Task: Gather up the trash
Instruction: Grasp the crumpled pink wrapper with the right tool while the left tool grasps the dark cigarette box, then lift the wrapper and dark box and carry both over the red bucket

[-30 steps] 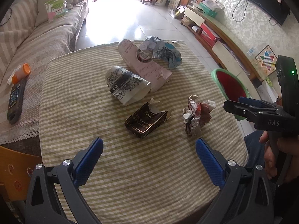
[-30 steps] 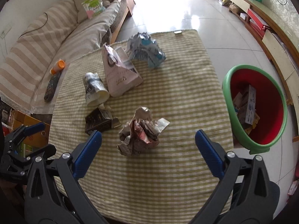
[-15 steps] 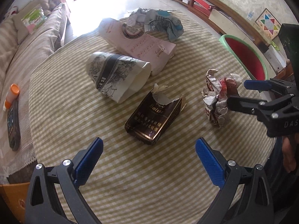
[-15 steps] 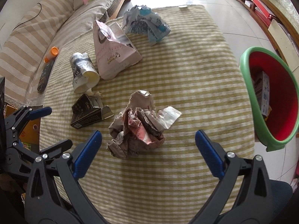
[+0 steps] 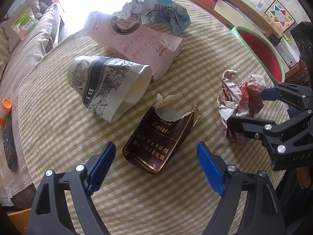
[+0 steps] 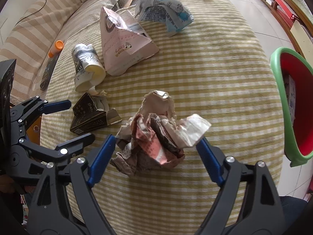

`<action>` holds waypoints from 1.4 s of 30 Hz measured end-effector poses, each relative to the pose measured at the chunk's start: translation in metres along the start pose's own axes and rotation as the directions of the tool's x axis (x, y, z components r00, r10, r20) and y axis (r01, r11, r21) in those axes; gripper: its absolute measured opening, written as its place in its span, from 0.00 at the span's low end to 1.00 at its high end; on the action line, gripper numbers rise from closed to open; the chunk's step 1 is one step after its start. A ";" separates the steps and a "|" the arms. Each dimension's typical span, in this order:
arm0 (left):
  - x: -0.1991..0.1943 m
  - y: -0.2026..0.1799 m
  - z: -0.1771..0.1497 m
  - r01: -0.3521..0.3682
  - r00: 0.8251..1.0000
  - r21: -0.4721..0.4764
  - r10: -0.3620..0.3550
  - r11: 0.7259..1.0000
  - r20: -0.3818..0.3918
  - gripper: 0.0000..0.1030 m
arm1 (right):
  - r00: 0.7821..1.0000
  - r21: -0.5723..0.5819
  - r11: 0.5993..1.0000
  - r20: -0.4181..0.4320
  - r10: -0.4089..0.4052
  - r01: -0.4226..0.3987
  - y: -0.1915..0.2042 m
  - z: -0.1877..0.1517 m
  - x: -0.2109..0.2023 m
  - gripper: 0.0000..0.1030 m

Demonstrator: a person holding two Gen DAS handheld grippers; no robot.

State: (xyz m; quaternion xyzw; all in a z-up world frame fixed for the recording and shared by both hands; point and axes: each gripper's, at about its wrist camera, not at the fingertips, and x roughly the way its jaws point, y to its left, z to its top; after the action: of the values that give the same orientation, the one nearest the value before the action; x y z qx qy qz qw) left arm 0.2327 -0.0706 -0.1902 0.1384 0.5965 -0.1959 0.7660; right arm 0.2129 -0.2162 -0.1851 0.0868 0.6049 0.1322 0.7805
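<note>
Left wrist view: your left gripper (image 5: 154, 161) gapes wide, holding nothing; dark torn carton (image 5: 159, 135) lies dead ahead between the tips, long axis running away from you.

Right wrist view: right gripper (image 6: 156, 157) wide open, straddling crumpled wrapper (image 6: 156, 135), not clamped, so it's nearer. Five trash pieces on the table (image 6: 215, 74); one bin (image 6: 281, 98) to your right.

At frame centre, the crumpled paper wad (image 6: 159, 132) sits between the right gripper (image 6: 156, 152)'s 2 spread blue fingers (image 6: 101, 159), possibly touching them; the green-rimmed bin (image 6: 281, 105) fills the right edge.
</note>
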 end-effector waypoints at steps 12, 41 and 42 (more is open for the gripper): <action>0.003 0.004 0.006 -0.024 1.000 -0.043 0.024 0.999 -0.006 0.47 | 0.999 -0.027 0.999 0.003 0.046 -0.046 0.008 0.000 0.003 0.46; -0.112 -0.003 -0.012 0.001 0.956 -0.204 0.059 0.979 0.288 0.46 | 0.961 -0.021 0.997 0.264 0.078 -0.075 -0.005 -0.002 -0.133 0.37; -0.116 -0.006 -0.010 -0.002 0.951 -0.203 0.064 0.979 0.302 0.46 | 0.959 -0.018 0.997 0.273 0.077 -0.075 -0.008 -0.002 -0.138 0.37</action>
State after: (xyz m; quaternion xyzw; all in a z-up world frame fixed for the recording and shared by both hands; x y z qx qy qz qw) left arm 0.1969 -0.0558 -0.0800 0.0385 0.4845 -0.1410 0.8625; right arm 0.1799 -0.2664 -0.0611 0.1248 0.4870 0.1511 0.8511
